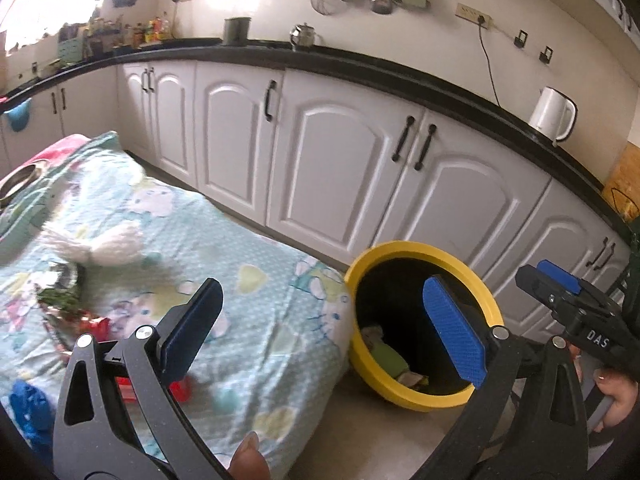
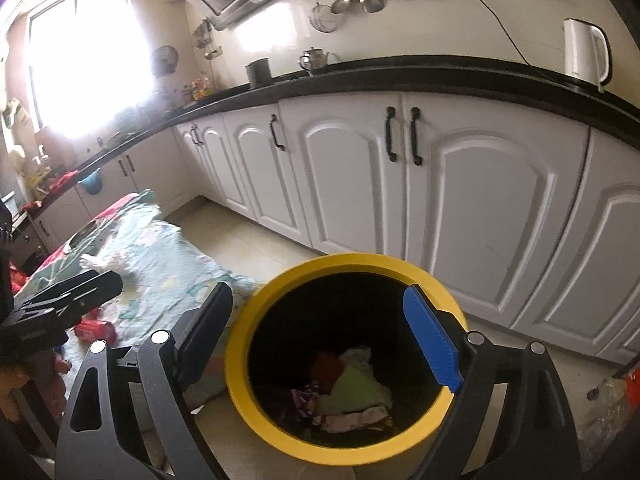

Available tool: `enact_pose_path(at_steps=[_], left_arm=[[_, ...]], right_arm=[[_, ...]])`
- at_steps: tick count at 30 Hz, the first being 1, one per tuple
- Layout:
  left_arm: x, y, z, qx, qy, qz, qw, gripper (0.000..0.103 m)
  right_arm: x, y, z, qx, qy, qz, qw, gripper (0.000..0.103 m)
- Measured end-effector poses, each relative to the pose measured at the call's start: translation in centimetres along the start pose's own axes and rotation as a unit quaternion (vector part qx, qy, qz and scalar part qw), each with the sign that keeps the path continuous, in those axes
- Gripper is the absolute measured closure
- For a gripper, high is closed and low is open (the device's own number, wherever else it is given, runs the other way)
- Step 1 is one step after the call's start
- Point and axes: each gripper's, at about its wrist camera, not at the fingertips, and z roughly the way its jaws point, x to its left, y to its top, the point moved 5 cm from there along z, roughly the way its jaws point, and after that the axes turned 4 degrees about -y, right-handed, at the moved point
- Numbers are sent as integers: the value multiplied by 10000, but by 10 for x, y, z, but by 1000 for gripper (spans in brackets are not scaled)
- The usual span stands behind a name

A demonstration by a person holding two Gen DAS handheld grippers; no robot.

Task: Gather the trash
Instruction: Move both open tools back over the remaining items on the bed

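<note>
A yellow-rimmed black bin [image 2: 256, 412] stands on the floor by the table's end; it also shows in the left wrist view as the bin [image 1: 362, 268]. Inside lie green paper [image 2: 360, 388], a purple wrapper [image 2: 304, 396] and other scraps. My right gripper [image 2: 318, 336] hangs over the bin's mouth, open, with nothing between its fingers. My left gripper [image 1: 324, 328] is open and empty above the table's corner next to the bin. On the patterned cloth [image 1: 256, 288] lie a white crumpled tissue [image 1: 100, 244], a red wrapper [image 1: 94, 324] and green scraps [image 1: 60, 300].
White cabinets [image 1: 340, 160] under a black counter run along the far side, with a strip of floor between them and the table. A white kettle [image 1: 552, 114] stands on the counter. A blue item [image 1: 24, 404] and a metal bowl [image 1: 18, 182] sit on the table. The right gripper [image 1: 544, 276] shows at the right edge.
</note>
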Motion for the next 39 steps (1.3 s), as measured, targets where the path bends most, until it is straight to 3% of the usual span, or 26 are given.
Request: enact_pose_path(at_steps=[13,28,39], left_arm=[[41,10,-44,-466,525,-113,9975,11],[87,10,-72,-650,887,-428,9930,11],[126,4,-83,-663,1121,-753,9886,11]], right_arm=[[58,-1,-6,-3,549,-503,9972,18],[138,-12,-13,74,1378,-1284,9821,18],[174,-20,-7,277,1720,-1645,9709,18]])
